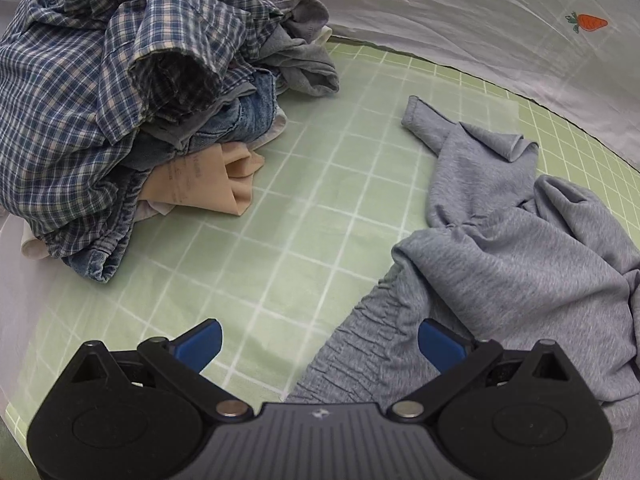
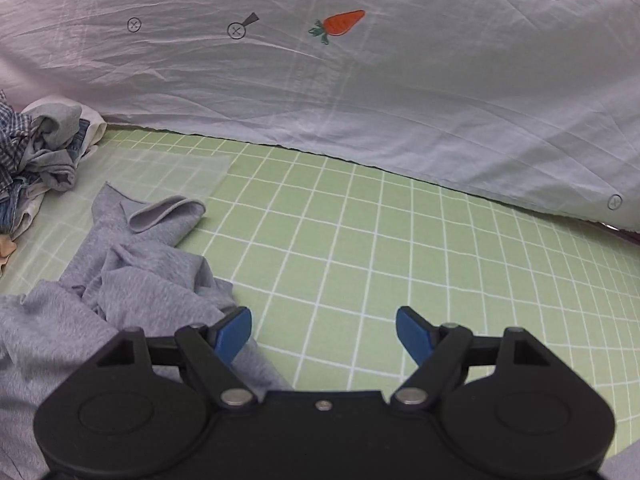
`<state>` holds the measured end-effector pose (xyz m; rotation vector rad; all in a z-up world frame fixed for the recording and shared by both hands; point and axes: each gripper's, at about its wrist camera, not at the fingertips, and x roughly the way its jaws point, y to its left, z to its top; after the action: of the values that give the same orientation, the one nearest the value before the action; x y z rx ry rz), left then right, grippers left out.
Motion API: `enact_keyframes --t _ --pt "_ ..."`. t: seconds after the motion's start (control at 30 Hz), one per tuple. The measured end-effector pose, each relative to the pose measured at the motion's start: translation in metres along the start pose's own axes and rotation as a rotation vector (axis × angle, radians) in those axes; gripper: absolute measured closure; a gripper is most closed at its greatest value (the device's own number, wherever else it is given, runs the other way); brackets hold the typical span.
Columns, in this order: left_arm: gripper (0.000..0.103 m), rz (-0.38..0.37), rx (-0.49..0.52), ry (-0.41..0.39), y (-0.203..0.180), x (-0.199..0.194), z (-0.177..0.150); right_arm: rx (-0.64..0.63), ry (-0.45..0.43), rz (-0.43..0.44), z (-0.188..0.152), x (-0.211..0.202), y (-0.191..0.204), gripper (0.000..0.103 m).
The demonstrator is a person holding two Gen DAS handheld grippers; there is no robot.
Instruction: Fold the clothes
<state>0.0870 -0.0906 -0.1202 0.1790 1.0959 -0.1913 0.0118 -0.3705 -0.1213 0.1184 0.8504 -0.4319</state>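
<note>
A crumpled grey garment (image 1: 520,248) with a gathered elastic waistband lies on the green checked sheet (image 1: 304,208); it also shows at the left of the right wrist view (image 2: 132,280). My left gripper (image 1: 320,344) is open and empty, hovering over the waistband's left edge, its right finger above the cloth. My right gripper (image 2: 324,334) is open and empty, over the sheet at the garment's right edge, its left finger next to the cloth.
A pile of unfolded clothes (image 1: 120,92) sits far left: a blue plaid shirt on top, denim, grey and beige pieces below. It shows at the left edge of the right wrist view (image 2: 40,160). A white duvet with carrot prints (image 2: 360,80) borders the sheet's far side.
</note>
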Motion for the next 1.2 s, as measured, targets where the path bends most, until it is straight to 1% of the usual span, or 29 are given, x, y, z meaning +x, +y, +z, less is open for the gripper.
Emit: enact_keyframes --t 0.2,0.4,0.5,0.57,0.63,0.77,0.8,0.9,0.97,1.1,1.17,1.2 --pt "0.000 0.008 0.010 0.030 -0.009 0.014 0.001 -0.080 0.027 0.054 0.008 0.025 0.023 0.022" --pt "0.000 0.033 -0.009 0.089 -0.010 0.029 0.000 -0.062 0.019 0.121 0.026 0.040 0.031 0.022" --pt "0.000 0.044 -0.016 0.095 -0.010 0.032 0.001 -0.063 0.005 0.154 0.041 0.045 0.040 0.022" --pt "0.000 0.053 -0.022 0.091 -0.009 0.033 0.003 -0.086 -0.001 0.173 0.052 0.052 0.050 0.022" --pt "0.000 0.061 -0.030 0.087 -0.008 0.034 0.006 -0.097 0.004 0.218 0.061 0.061 0.061 0.022" --pt "0.000 0.057 -0.053 0.102 -0.004 0.040 0.008 -0.092 0.083 0.377 0.071 0.085 0.083 0.023" --pt "0.000 0.055 -0.059 0.106 -0.004 0.041 0.008 -0.093 0.098 0.380 0.070 0.088 0.088 0.023" --pt "0.000 0.051 -0.059 0.107 -0.003 0.042 0.008 -0.097 0.143 0.382 0.066 0.100 0.104 0.035" --pt "0.000 0.044 -0.061 0.106 -0.002 0.043 0.008 -0.119 0.154 0.357 0.062 0.102 0.112 0.049" --pt "0.000 0.029 -0.079 0.106 0.001 0.044 0.007 -0.127 0.138 0.338 0.058 0.101 0.114 0.068" --pt "0.000 0.023 -0.086 0.103 0.001 0.044 0.006 -0.130 0.123 0.335 0.058 0.099 0.112 0.081" --pt "0.000 0.021 -0.088 0.101 0.002 0.044 0.006 -0.123 0.118 0.336 0.058 0.098 0.109 0.086"
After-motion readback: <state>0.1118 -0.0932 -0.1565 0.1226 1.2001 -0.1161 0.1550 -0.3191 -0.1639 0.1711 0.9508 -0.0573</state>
